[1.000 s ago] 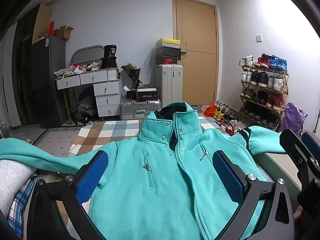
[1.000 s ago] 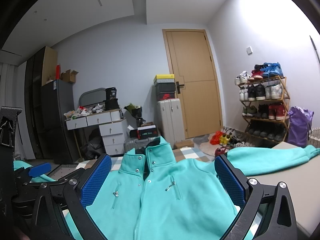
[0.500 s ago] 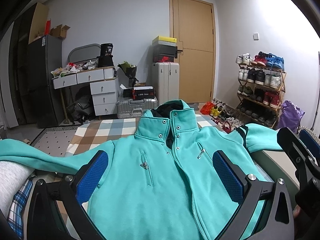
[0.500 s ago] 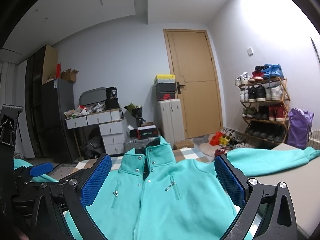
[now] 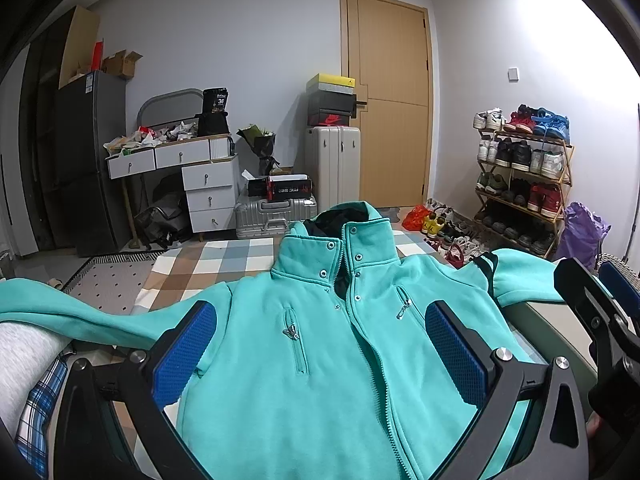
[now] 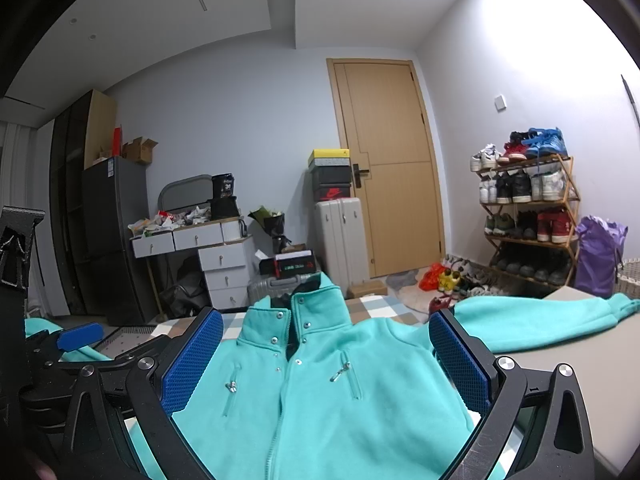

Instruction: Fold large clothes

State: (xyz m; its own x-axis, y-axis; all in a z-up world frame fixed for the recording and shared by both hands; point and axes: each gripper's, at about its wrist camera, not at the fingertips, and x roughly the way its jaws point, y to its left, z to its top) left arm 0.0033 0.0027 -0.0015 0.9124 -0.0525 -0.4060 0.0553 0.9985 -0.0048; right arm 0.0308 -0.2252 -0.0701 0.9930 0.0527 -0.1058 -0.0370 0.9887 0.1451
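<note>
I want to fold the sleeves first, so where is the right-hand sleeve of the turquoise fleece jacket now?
In the right wrist view, the sleeve lies spread flat to the right on the grey surface, below the wooden shoe rack.

**Soft Fleece, Matt Plastic, Pale Wood**

The teal jacket (image 5: 320, 380) was matt, fleecy cloth with small metal snaps. The gripper pads (image 5: 454, 354) looked like rough, dimpled blue rubber on matt black plastic frames. The door (image 6: 390, 168) was smooth pale wood; the suitcase (image 5: 334, 166) had ribbed hard plastic.

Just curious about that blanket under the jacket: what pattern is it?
The blanket is checked in brown, white and blue-grey squares, clearest in the left wrist view.
</note>
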